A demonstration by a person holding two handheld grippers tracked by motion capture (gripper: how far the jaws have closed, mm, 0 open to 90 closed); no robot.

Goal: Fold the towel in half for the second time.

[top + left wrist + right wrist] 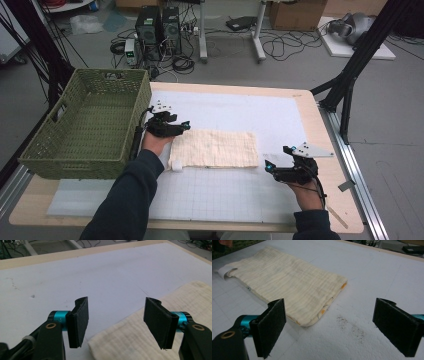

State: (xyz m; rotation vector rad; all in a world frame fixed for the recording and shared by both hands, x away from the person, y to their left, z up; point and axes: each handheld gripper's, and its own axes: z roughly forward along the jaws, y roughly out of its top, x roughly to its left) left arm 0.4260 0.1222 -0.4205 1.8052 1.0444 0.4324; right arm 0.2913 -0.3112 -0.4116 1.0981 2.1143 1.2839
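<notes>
Folded cream-yellow muslin cloth point(215, 148), a flat rectangle with a small white tag point(176, 165) curling from its corner at 7 o'clock, lying near the centre of the white gridded mat point(240, 195) that covers the pale wooden table point(334, 200); in the right gripper view the cloth point(294, 287) shows layered edges with orange print along its nearer end. Left gripper point(170, 126), at 9 o'clock of the cloth and just at its 10 o'clock corner, jaws partly open with nothing clamped; in the left gripper view the two black foam pads point(80, 321) stand apart above the cloth corner point(130, 340), the right-hand pad over the fabric and the left-hand pad over bare mat, and contact with the fabric cannot be told. Right gripper point(280, 167), at 4 o'clock of the cloth and a little apart from its end, jaws wide open and empty; in the right gripper view its pads point(272, 326) flank bare mat bearing a patch of dark specks point(350, 327), the cloth end lying just beyond them. Olive-green woven plastic basket point(85, 125) with slotted handles, standing at 9 o'clock of the cloth on the table's edge, just beside the left gripper. Dark-sleeved forearms point(130, 200) enter from 6 o'clock
</notes>
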